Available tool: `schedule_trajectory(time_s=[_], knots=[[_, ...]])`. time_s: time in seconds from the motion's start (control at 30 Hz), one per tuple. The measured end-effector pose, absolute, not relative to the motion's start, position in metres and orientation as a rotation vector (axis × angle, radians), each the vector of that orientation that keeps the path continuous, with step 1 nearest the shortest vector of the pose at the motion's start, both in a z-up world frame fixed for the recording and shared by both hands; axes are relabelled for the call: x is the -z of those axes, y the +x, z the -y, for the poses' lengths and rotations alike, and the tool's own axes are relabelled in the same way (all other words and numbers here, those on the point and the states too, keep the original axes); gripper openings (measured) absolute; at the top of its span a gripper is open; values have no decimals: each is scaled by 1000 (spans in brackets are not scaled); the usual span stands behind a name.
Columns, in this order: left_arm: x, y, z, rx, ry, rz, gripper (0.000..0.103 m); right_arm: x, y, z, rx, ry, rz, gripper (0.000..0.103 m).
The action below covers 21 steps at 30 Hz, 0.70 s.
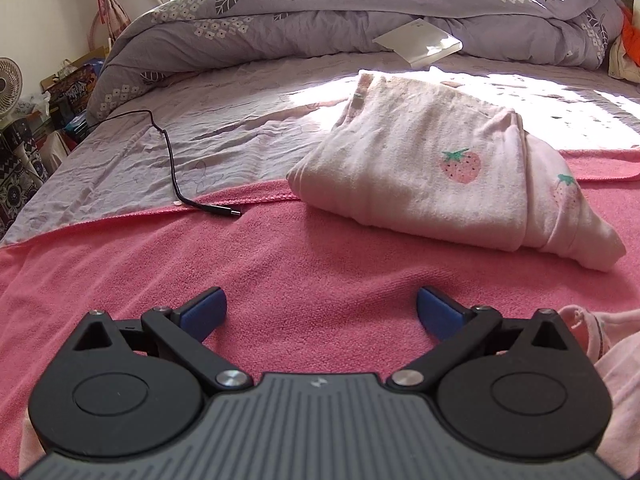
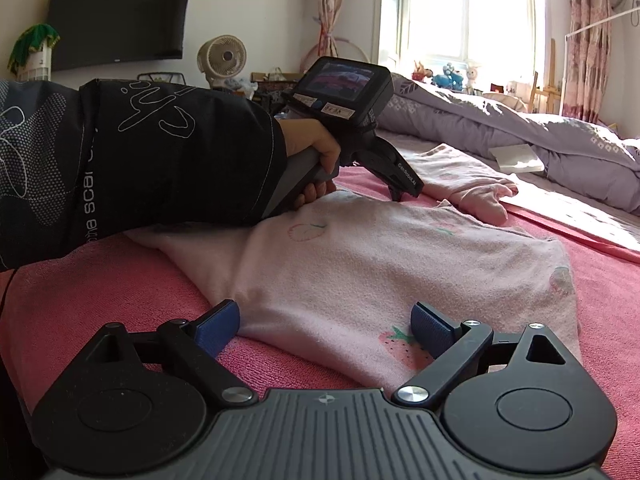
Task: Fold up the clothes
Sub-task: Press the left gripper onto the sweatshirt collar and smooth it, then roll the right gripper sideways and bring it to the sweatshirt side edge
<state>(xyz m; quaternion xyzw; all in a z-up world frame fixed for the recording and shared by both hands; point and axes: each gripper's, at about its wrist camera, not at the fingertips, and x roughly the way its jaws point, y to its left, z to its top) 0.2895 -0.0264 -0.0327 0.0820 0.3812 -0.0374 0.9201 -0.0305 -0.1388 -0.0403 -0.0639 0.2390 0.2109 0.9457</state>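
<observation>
A pale pink strawberry-print garment (image 2: 380, 264) lies spread flat on the pink towel (image 2: 100, 300). My right gripper (image 2: 326, 328) is open at its near hem, with the right pad over a printed strawberry and nothing pinched. A hand (image 2: 316, 148) holds my left gripper (image 2: 396, 194) low at the garment's far side. In the left wrist view, that left gripper (image 1: 321, 312) is open over bare pink towel (image 1: 280, 248). A folded pink strawberry garment (image 1: 440, 168) rests ahead of it to the right. An edge of the spread garment (image 1: 600, 344) shows at the lower right.
A black cable (image 1: 172, 160) with a plug end lies on the towel's far edge at the left. A white paper (image 1: 418, 40) rests against the bunched purple duvet (image 1: 280, 20). A dark sleeve (image 2: 140, 152) crosses the left of the right wrist view. A fan (image 2: 222, 56) and clutter stand beside the bed.
</observation>
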Motion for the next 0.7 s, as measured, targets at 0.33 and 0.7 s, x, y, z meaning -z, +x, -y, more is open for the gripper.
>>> schedule_trajectory(time_s=[0.33, 0.7], knots=[[-6, 168, -12, 92, 94, -707, 92, 20, -91, 189, -432, 70, -422, 96], [4, 16, -23, 222, 285, -580, 97, 26, -113, 251, -281, 392, -517, 96]])
